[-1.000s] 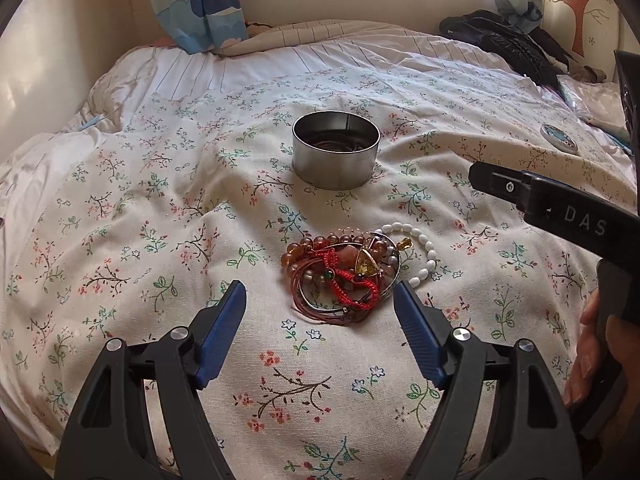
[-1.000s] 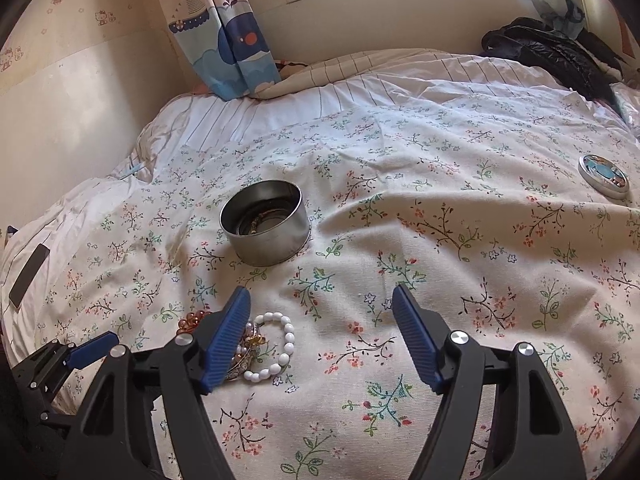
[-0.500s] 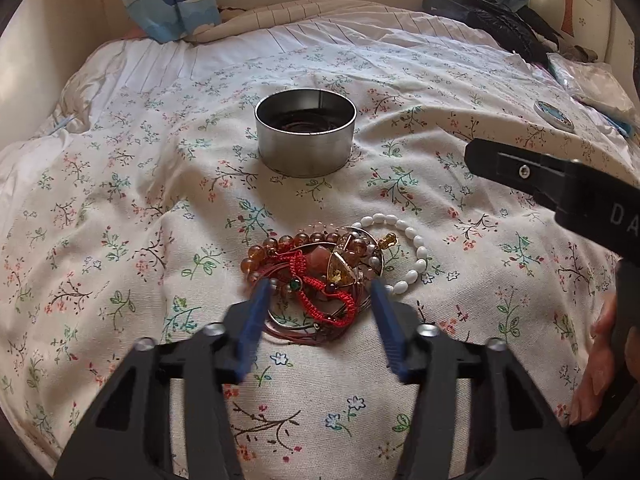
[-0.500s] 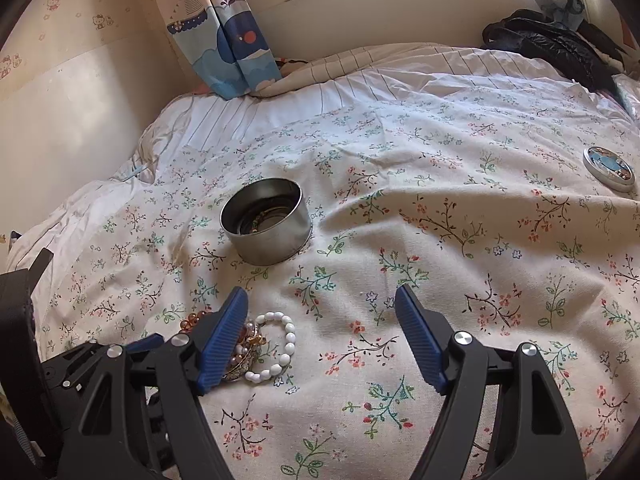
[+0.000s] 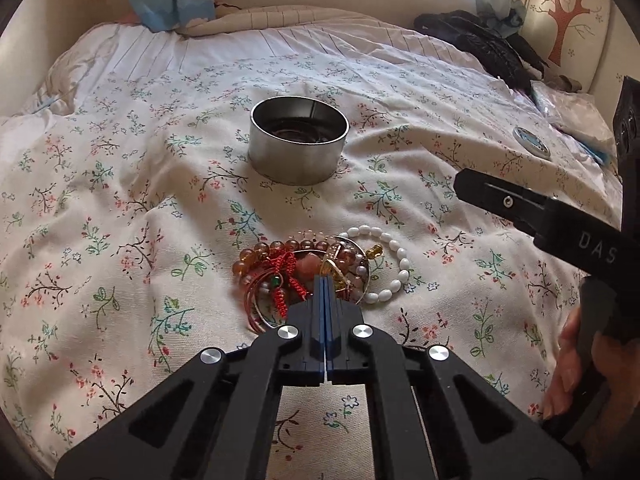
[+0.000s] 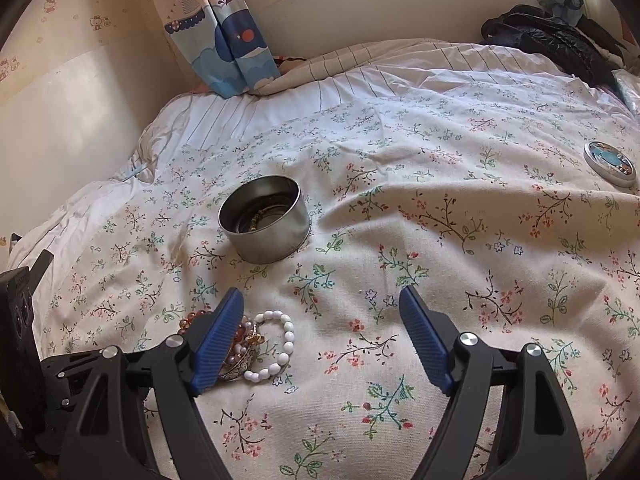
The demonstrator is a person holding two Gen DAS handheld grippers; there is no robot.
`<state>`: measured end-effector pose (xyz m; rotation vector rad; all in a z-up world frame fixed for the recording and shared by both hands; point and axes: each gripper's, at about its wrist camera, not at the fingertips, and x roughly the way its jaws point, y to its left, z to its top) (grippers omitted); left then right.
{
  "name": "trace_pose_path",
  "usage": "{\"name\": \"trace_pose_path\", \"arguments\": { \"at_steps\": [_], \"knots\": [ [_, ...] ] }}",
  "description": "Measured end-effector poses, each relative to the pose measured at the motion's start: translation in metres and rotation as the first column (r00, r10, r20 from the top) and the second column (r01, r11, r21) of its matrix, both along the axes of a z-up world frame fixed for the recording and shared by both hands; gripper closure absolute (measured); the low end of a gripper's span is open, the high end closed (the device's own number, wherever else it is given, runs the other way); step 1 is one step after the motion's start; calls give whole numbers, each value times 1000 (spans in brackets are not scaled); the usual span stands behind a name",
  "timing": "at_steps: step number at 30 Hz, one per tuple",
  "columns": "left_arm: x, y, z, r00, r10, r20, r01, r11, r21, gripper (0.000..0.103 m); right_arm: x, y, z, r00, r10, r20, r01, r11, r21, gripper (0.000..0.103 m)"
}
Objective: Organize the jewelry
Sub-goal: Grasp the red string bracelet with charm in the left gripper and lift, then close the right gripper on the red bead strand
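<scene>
A tangled pile of jewelry (image 5: 304, 276) lies on the floral bedspread: amber beads, red knotted cord, thin bangles and a white bead bracelet (image 5: 394, 264). My left gripper (image 5: 323, 280) is shut at the pile's near edge, its tips pressed together over the red cord and bangles; what it grips is hidden. A round metal tin (image 5: 298, 144) with jewelry inside stands beyond the pile. In the right wrist view my right gripper (image 6: 322, 340) is open and empty over bare bedspread, the pile (image 6: 244, 344) behind its left finger and the tin (image 6: 265, 218) farther back.
The tin's round lid (image 6: 610, 164) lies at the far right of the bed. Dark clothing (image 6: 560, 46) is heaped at the back right. A curtain (image 6: 224, 40) hangs at the back wall. The right gripper's body (image 5: 560, 220) reaches into the left view's right side.
My left gripper moved forward onto the jewelry pile and closed from wide open to fully shut. The right gripper stayed open and nearly still.
</scene>
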<state>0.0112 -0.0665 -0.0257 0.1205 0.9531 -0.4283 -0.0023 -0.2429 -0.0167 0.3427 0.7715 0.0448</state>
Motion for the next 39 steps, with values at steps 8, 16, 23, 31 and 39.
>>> {"name": "trace_pose_path", "arguments": {
  "at_steps": [8, 16, 23, 31, 39],
  "knots": [
    [7, -24, -2, 999, -23, 45, 19, 997, 75, 49, 1, 1, -1, 1000, 8, 0, -8, 1000, 2, 26],
    [16, -5, -1, 999, 31, 13, -31, 1000, -4, 97, 2, 0, -2, 1000, 11, -4, -11, 1000, 8, 26],
    [13, 56, 31, 986, 161, 35, -147, 955, -259, 97, 3, 5, -3, 999, 38, -10, -38, 999, 9, 26],
    [11, 82, 43, 970, 233, 62, -202, 925, -322, 97, 5, 55, -2, 961, 278, -7, -278, 960, -27, 26],
    [13, 101, 43, 970, 240, 27, -213, 904, -371, 97, 5, 111, 0, 883, 469, 12, -465, 879, -107, 26]
  ]
}}
